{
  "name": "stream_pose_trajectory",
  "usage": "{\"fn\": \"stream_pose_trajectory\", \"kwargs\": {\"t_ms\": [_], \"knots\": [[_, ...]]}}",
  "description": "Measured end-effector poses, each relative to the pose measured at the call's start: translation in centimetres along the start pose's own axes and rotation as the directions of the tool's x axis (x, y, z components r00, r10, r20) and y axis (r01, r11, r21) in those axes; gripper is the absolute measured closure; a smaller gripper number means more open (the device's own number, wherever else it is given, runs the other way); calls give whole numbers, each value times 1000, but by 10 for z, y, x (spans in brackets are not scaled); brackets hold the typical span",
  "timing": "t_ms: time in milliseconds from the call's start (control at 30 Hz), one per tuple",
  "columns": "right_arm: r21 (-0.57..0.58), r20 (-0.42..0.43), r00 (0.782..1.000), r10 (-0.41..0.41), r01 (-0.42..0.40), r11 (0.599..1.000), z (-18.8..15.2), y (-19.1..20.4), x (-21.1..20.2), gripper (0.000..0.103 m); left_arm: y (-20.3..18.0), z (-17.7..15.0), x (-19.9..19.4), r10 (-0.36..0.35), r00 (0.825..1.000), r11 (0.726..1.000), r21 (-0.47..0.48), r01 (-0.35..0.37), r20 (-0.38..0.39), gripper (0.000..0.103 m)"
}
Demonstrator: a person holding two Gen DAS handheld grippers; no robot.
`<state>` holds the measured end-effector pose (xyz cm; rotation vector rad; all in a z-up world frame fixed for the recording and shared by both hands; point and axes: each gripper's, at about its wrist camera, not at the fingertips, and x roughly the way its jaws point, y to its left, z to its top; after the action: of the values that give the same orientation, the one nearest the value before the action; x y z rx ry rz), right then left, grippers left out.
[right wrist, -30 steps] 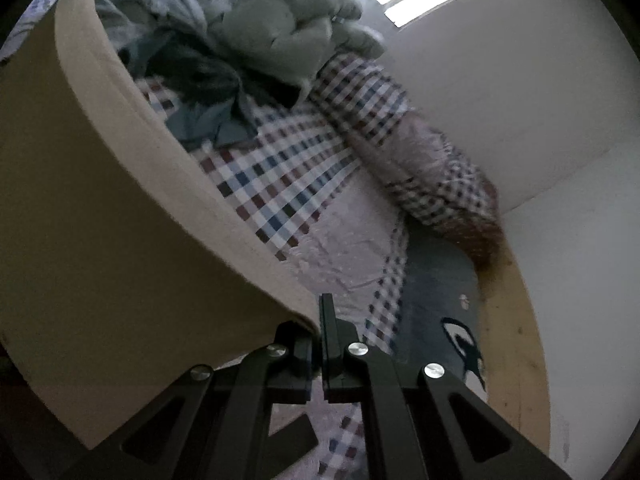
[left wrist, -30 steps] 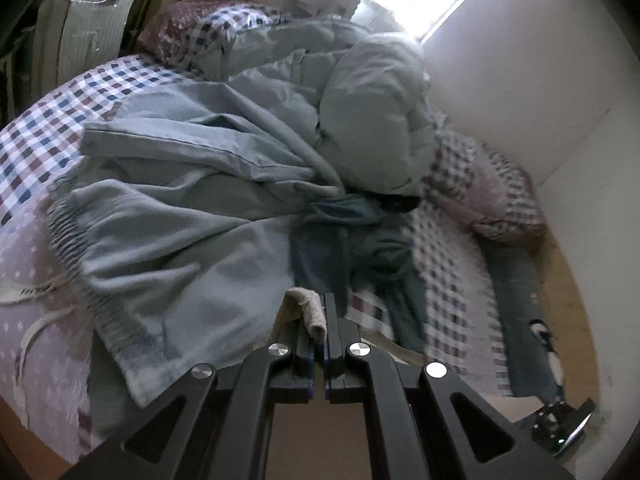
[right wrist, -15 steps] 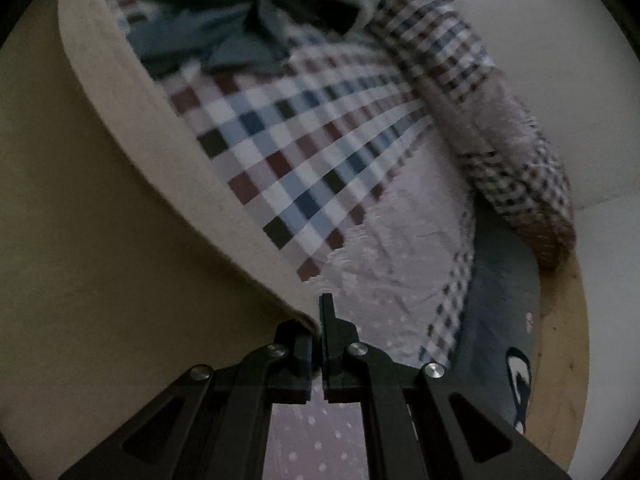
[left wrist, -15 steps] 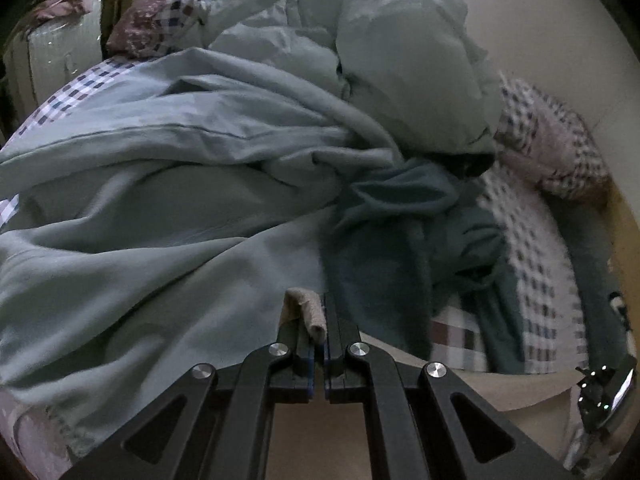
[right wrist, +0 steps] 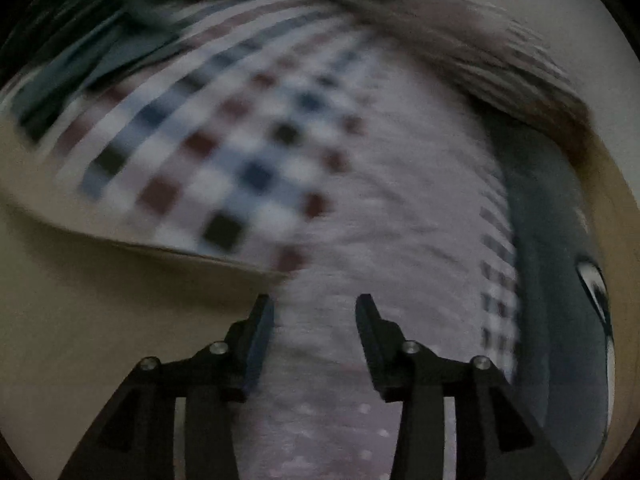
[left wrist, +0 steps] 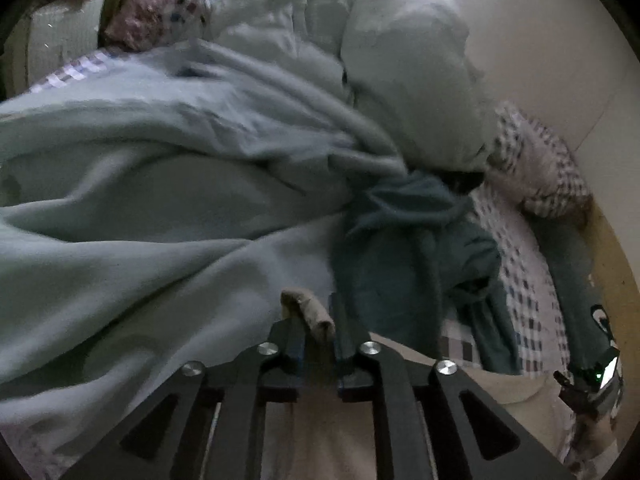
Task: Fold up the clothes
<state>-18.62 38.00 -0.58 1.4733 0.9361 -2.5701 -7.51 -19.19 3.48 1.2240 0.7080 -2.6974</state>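
Note:
A beige garment [right wrist: 100, 300] lies flat on the bed at the left of the right wrist view, its edge just left of my right gripper [right wrist: 316, 312]. That gripper's jaws are opening, nothing is between them, and only the pale dotted sheet shows in the gap. In the left wrist view a rolled corner of the beige garment [left wrist: 308, 312] still stands between the fingers of my left gripper [left wrist: 318, 316]. Its jaws are opening by a narrow gap. More of the beige cloth spreads below and to the right of that gripper.
A crumpled pale blue-green duvet [left wrist: 160, 200] fills the bed ahead of the left gripper. A dark teal garment [left wrist: 408, 248] lies beside it. The checkered sheet [right wrist: 240, 152] and a pillow [left wrist: 540, 168] reach to the bed's right side. A grey mat [right wrist: 560, 260] lies on the wooden floor.
The right jaws have parted and let go of the beige garment's edge, which now lies on the bed. The left jaws have parted slightly. Both grippers have sunk closer to the bed.

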Motion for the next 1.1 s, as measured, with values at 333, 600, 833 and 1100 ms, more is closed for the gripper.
{"fn": "stream_pose_trajectory", "kwargs": {"t_ms": [333, 600, 833, 1100], "knots": [[-71, 117, 992, -35, 44, 996, -17, 29, -61, 41, -22, -2, -15, 108, 993, 972, 205, -117, 57, 85], [-421, 268, 940, 210, -81, 903, 18, 172, -126, 28, -44, 10, 59, 292, 944, 904, 367, -219, -155, 73], [-658, 255, 940, 228, -4, 753, 39, 249, -108, 28, -19, 6, 18, 312, 948, 904, 326, -277, -59, 32], [-651, 193, 949, 248, -65, 756, 79, 246, -92, 15, 17, -44, -42, 220, 976, 942, 260, -212, 1, 28]]}}
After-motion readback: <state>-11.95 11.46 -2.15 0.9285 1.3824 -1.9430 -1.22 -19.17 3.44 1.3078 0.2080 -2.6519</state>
